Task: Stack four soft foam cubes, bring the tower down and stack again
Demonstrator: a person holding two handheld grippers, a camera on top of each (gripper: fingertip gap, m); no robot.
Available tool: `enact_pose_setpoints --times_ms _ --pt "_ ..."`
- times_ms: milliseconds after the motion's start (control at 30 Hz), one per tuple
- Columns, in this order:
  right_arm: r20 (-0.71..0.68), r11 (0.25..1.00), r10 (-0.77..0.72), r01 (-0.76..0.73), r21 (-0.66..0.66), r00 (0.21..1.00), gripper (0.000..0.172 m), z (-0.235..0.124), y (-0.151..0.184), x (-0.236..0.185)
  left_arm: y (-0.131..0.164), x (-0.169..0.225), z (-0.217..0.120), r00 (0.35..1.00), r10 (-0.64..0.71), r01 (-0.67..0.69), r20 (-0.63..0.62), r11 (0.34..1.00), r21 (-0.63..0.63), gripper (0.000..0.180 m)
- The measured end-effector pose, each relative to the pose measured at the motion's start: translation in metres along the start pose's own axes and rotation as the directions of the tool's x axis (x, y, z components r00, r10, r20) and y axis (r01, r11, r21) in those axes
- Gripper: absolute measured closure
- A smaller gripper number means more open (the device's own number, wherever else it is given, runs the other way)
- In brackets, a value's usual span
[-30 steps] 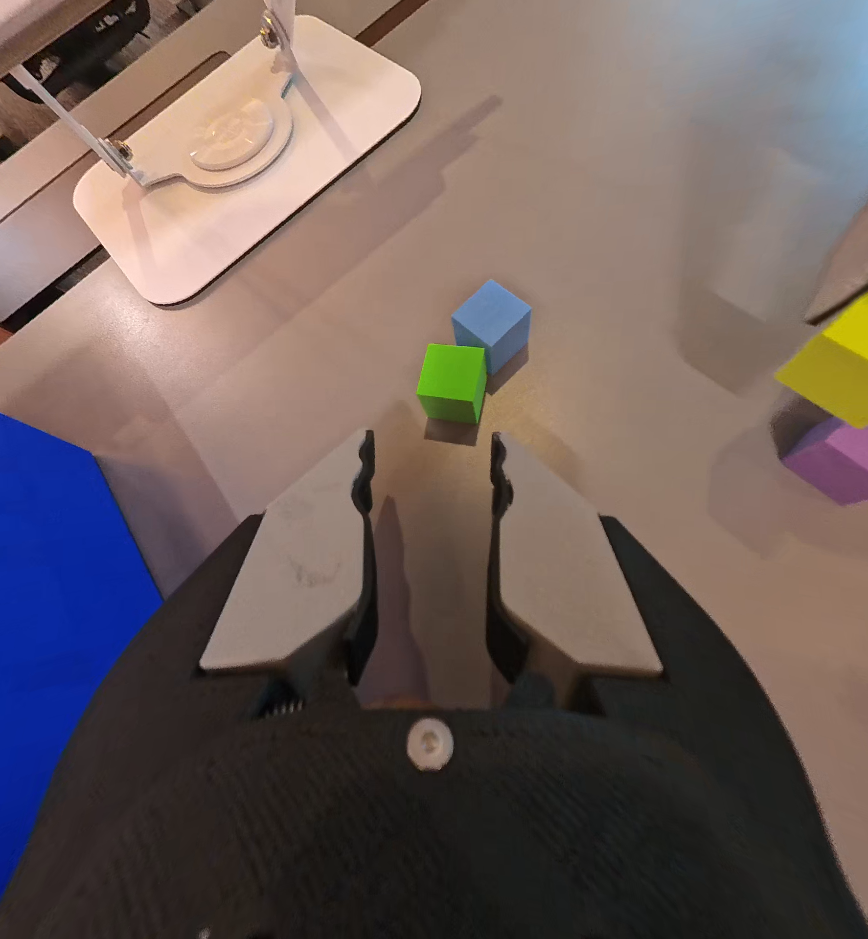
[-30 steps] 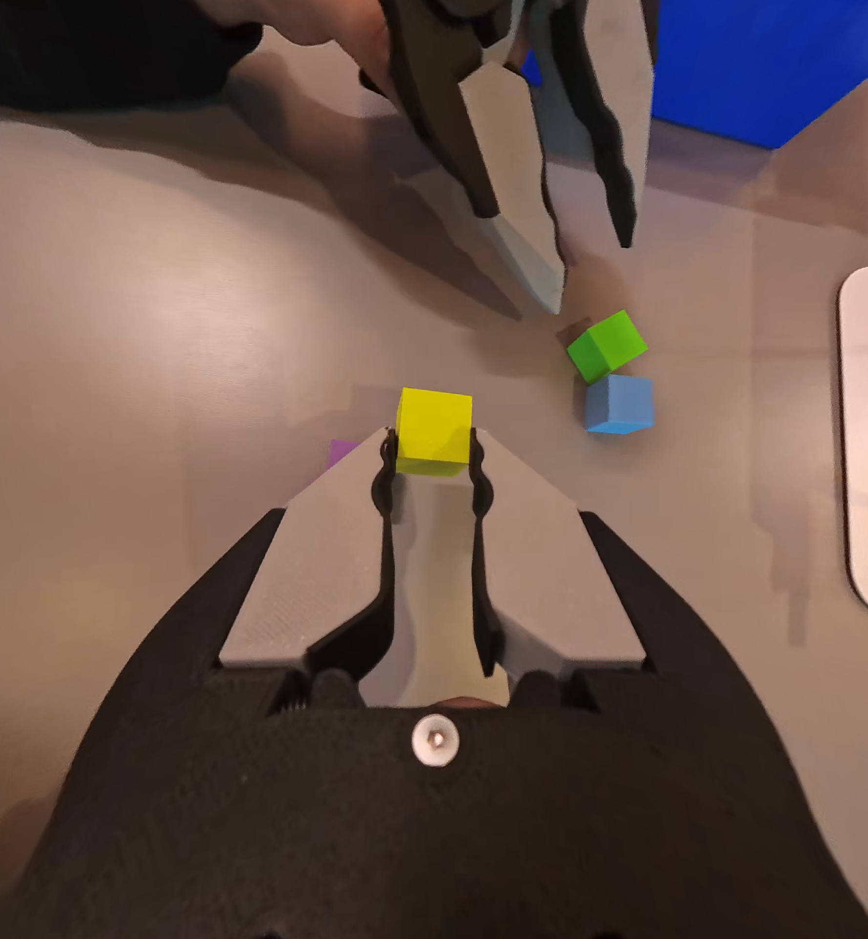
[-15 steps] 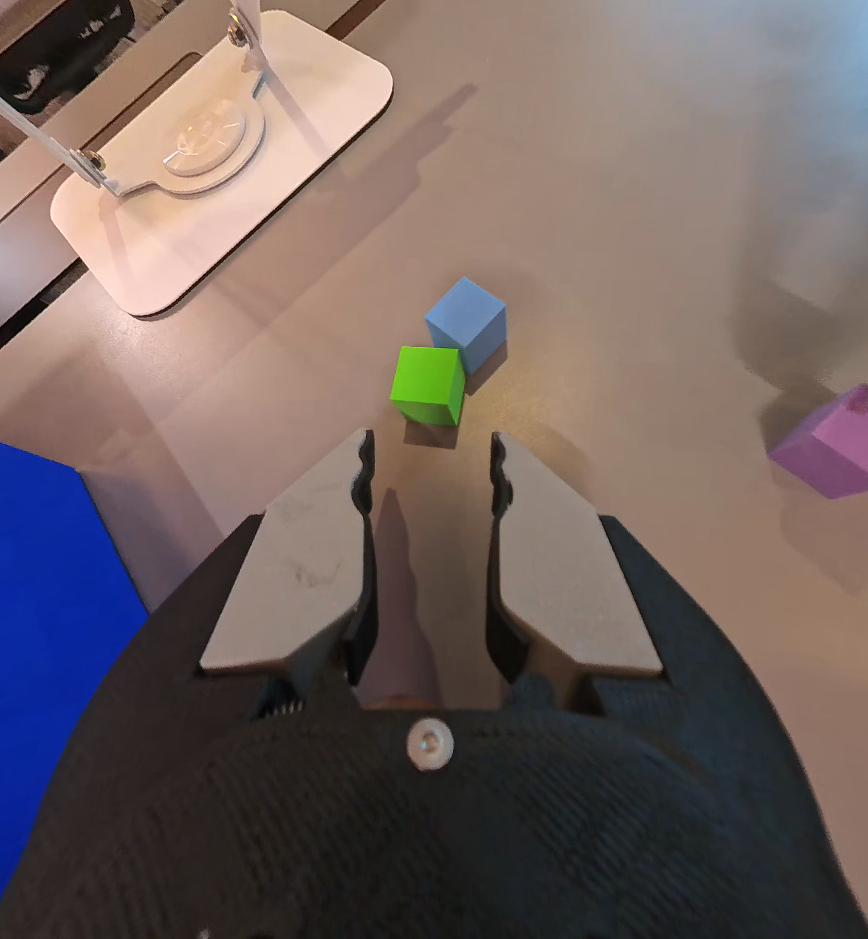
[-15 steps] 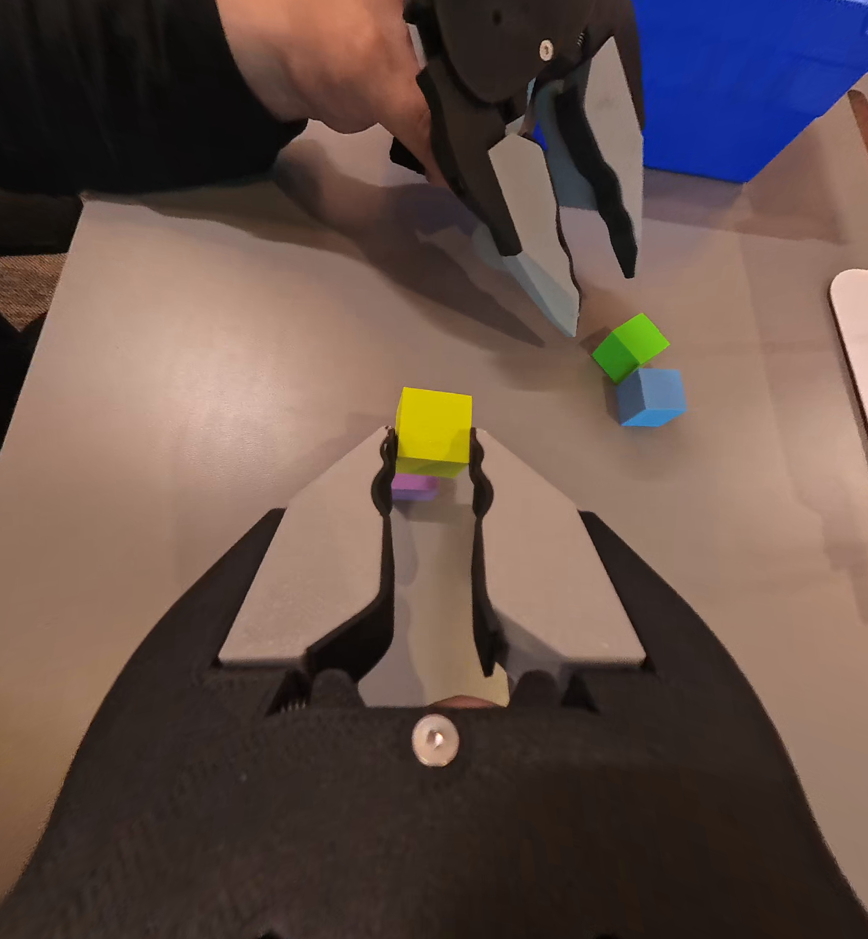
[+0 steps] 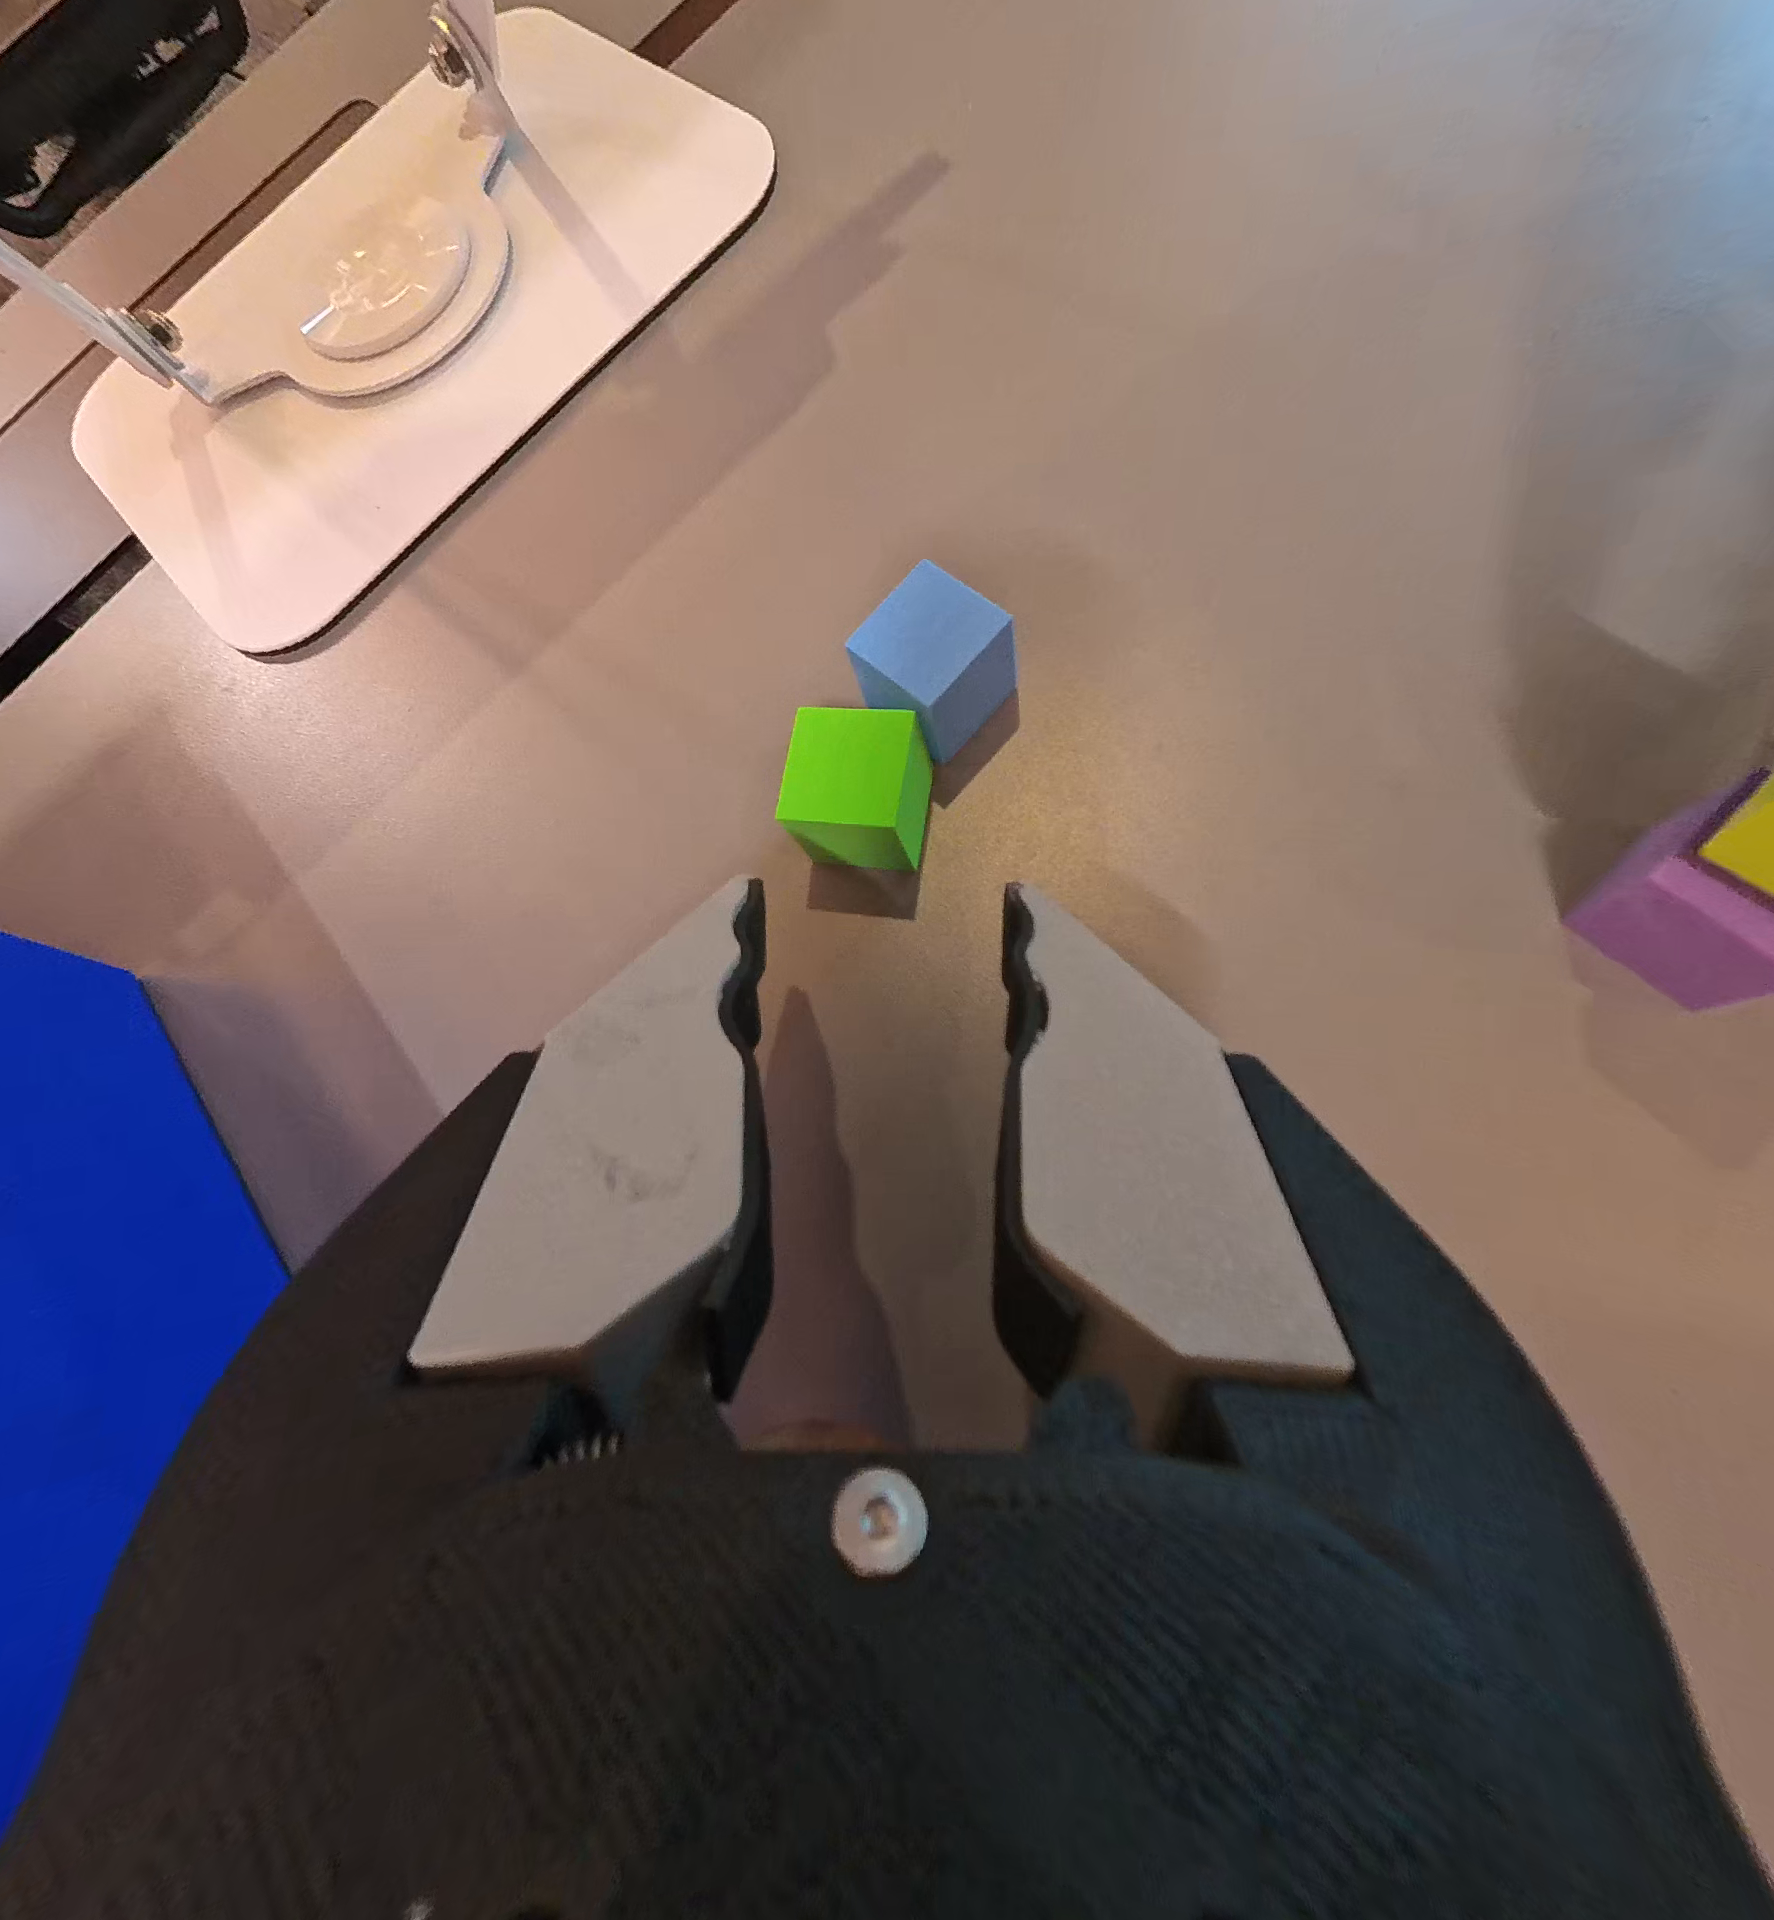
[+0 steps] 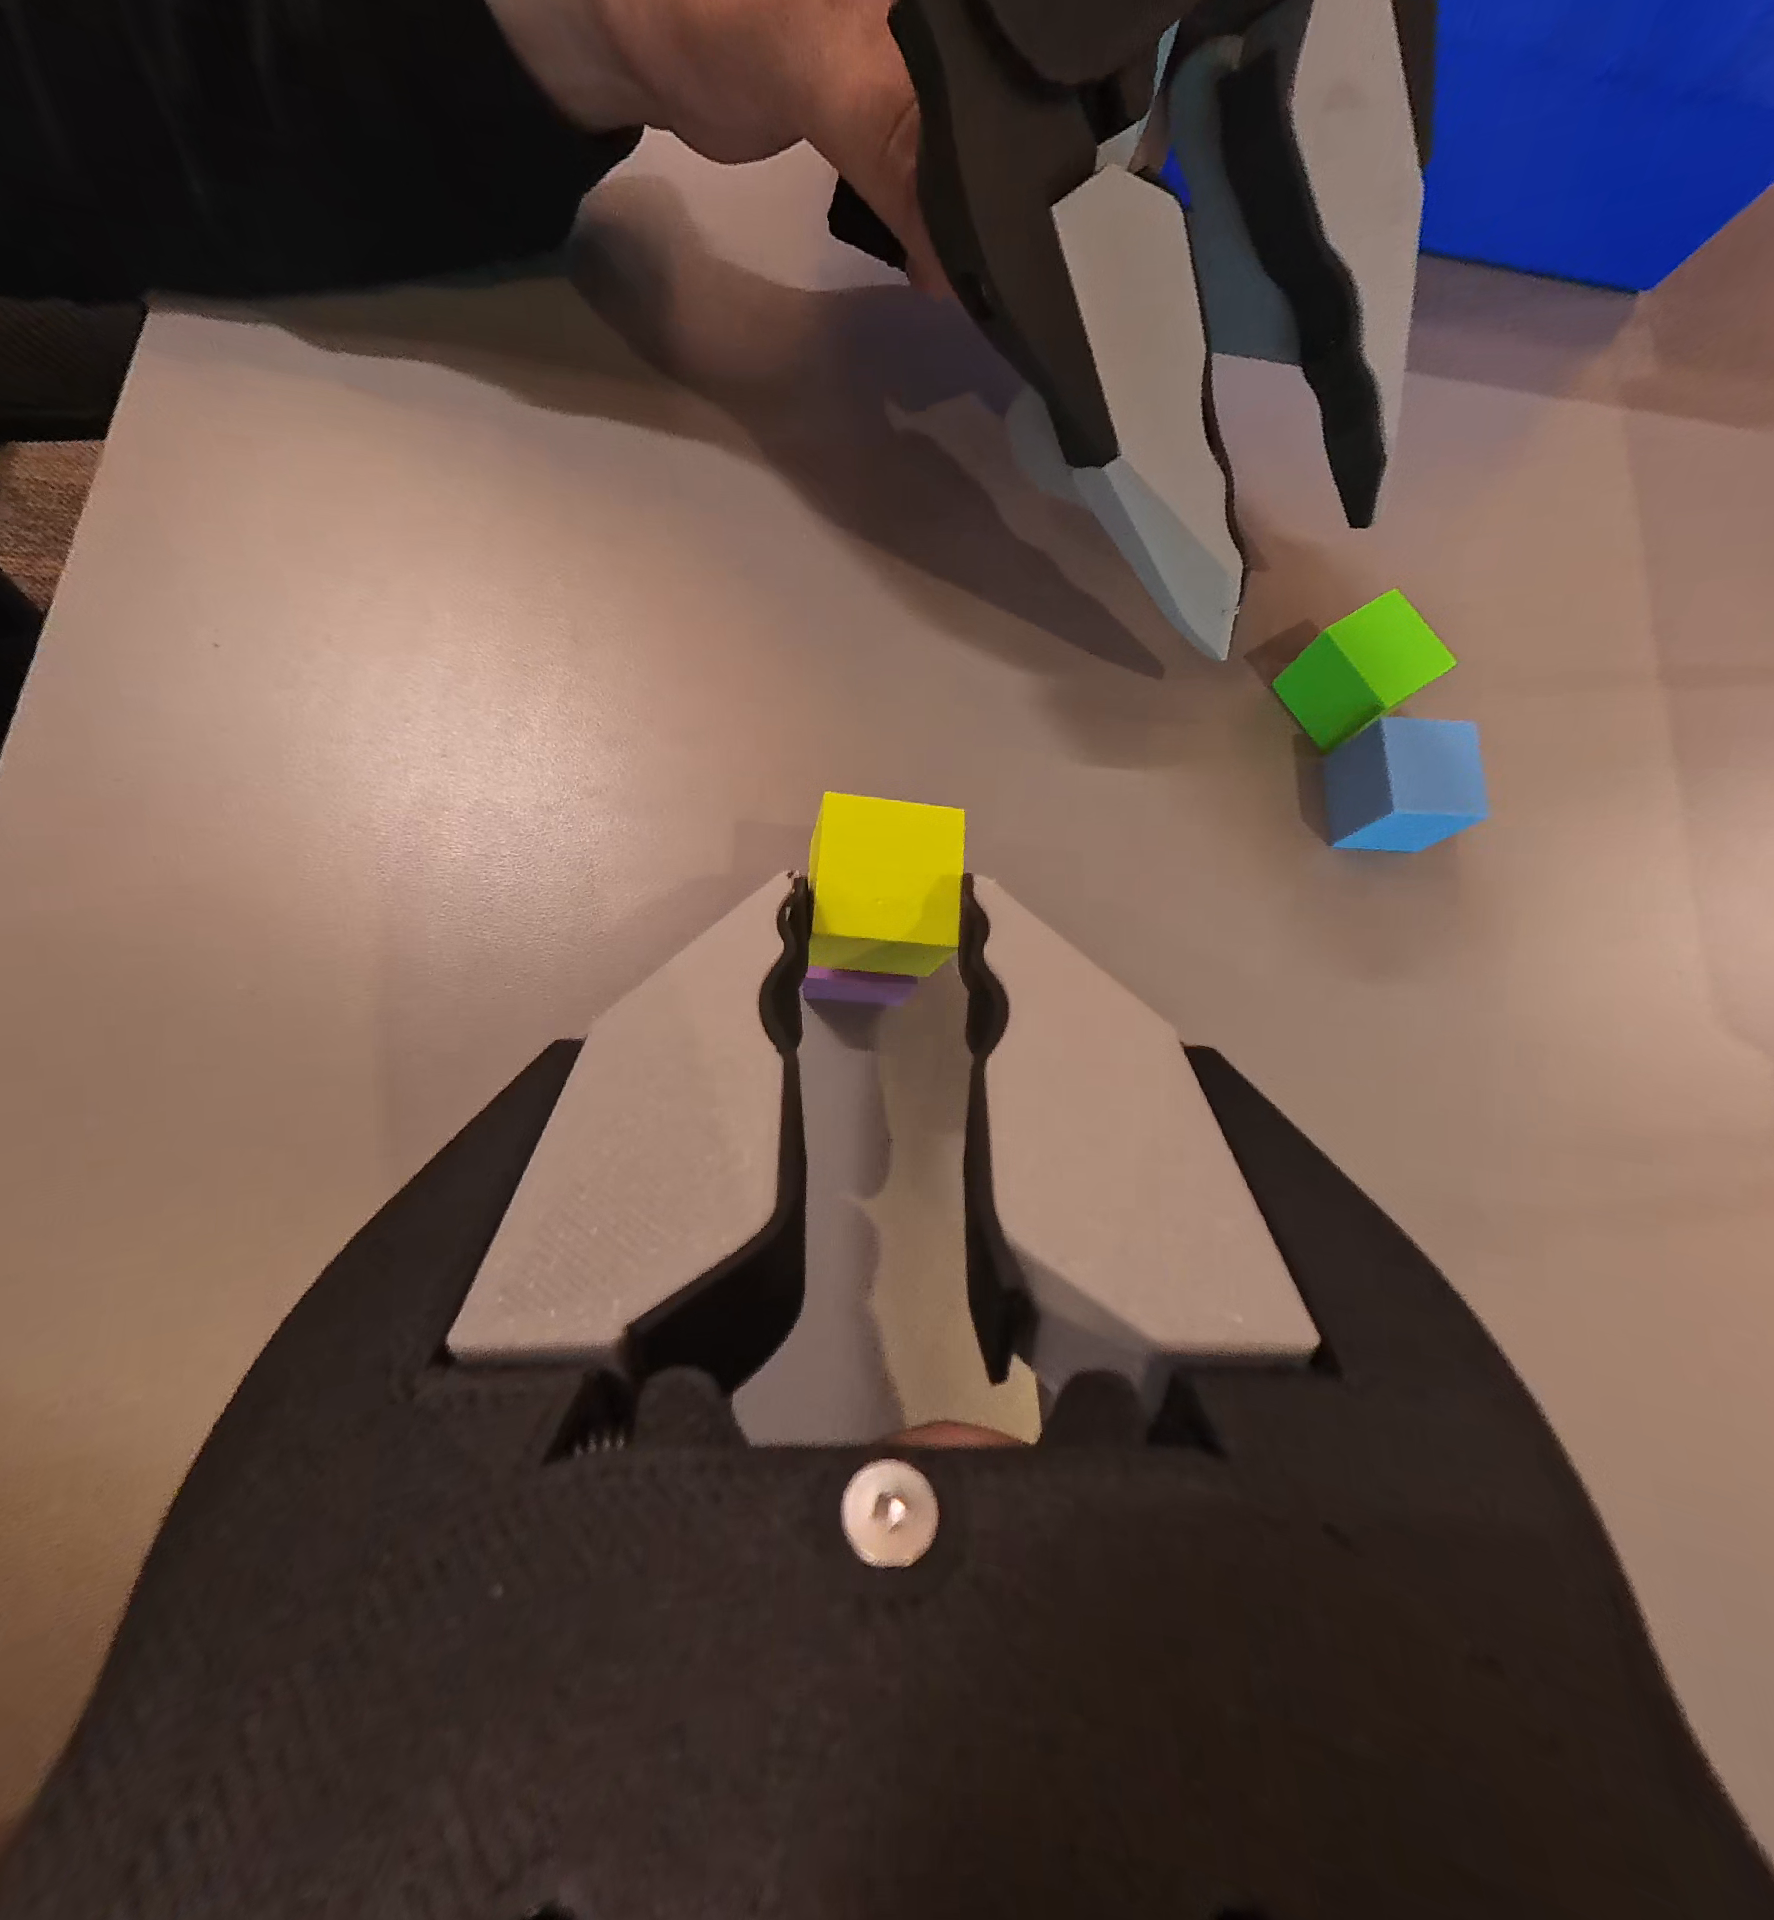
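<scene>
On grey table [image 6: 447, 623], blue bin [image 5: 52, 1247]

Yellow cube [image 6: 888, 868], purple cube [image 5: 1683, 925], green cube [image 5: 852, 779], light-blue cube [image 5: 930, 649], grey table [image 6: 447, 675]

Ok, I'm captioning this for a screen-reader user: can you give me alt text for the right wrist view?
The right tool grips a yellow foam cube between its two fingers, directly over a purple cube on a grey table. Farther off, the left tool, held in a person's hand, hangs open near a green cube touching a blue cube.
</scene>
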State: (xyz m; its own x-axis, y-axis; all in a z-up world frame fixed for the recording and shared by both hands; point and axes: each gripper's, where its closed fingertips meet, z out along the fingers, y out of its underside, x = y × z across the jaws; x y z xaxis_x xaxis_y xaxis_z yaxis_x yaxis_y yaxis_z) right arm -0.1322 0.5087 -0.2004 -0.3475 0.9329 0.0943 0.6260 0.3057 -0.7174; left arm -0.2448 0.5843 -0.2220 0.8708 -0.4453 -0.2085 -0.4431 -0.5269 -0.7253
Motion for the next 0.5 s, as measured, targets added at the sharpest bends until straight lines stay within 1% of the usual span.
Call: enact_pose_setpoints --times_ms 500 --pt "-0.006 0.999 -0.015 0.015 -0.028 1.0 0.146 0.0045 0.0047 -0.0006 0.0002 -0.0002 0.0001 1.0 0.002 -0.002 0.002 1.0 -0.002 0.137"
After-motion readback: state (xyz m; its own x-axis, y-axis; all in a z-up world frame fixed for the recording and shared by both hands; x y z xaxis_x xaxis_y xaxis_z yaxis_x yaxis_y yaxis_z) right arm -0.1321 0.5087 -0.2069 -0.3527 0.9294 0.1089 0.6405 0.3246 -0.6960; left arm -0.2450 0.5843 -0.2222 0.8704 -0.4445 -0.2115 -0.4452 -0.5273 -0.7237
